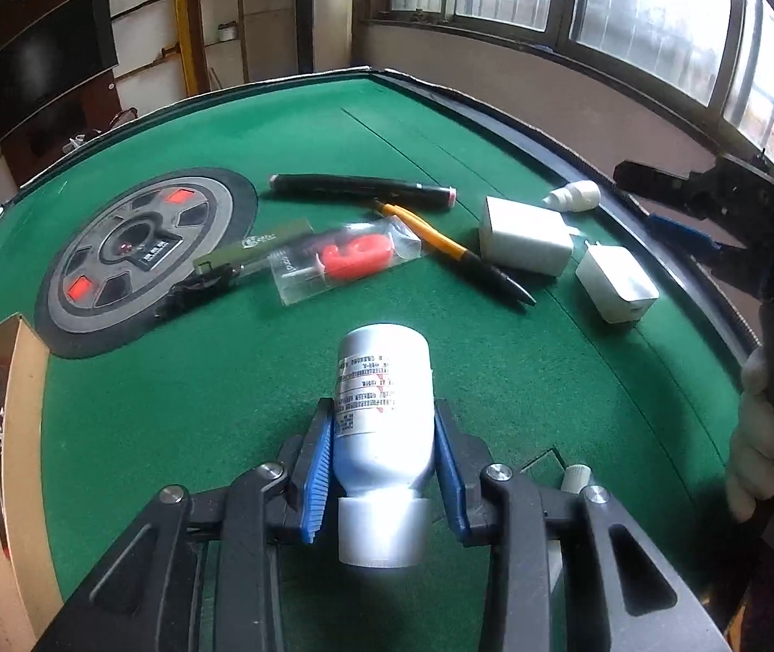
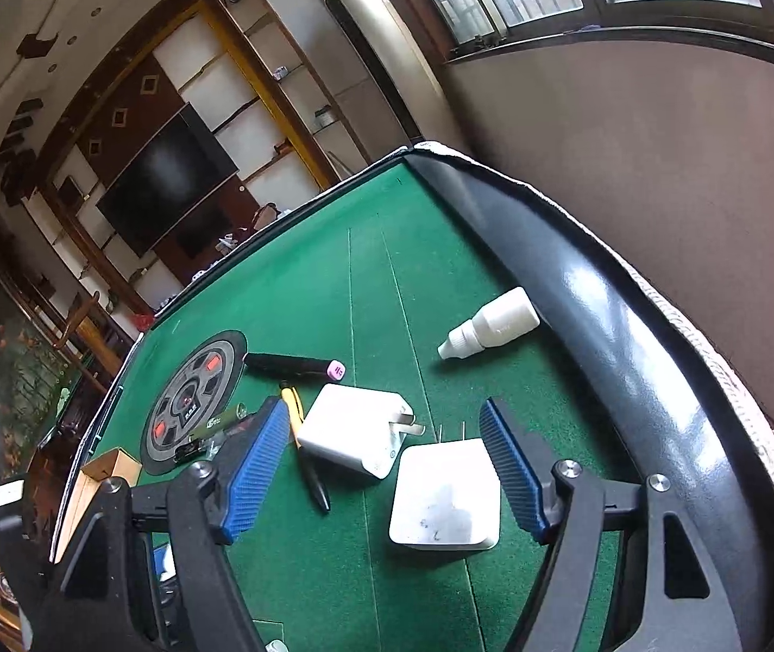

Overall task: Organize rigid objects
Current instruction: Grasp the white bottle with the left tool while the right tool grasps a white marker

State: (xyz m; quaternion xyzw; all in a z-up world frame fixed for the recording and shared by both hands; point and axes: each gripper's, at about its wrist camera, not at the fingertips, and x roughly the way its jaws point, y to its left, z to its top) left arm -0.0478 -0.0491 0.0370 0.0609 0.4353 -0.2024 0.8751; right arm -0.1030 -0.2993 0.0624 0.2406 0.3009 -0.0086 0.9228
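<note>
A white plastic bottle with a printed label lies along my left gripper, cap toward the camera, and the blue pads press on both its sides. In the right wrist view my right gripper stands open just above the green table. A small white charger sits between its fingers, with a gap on each side. A larger white charger lies just left of it. Both chargers also show at the right in the left wrist view.
A white dropper bottle lies near the black padded rim. A black pen, a yellow-black pen, a red item in a clear packet and a green stick lie mid-table beside the round centre panel. A cardboard box stands at left.
</note>
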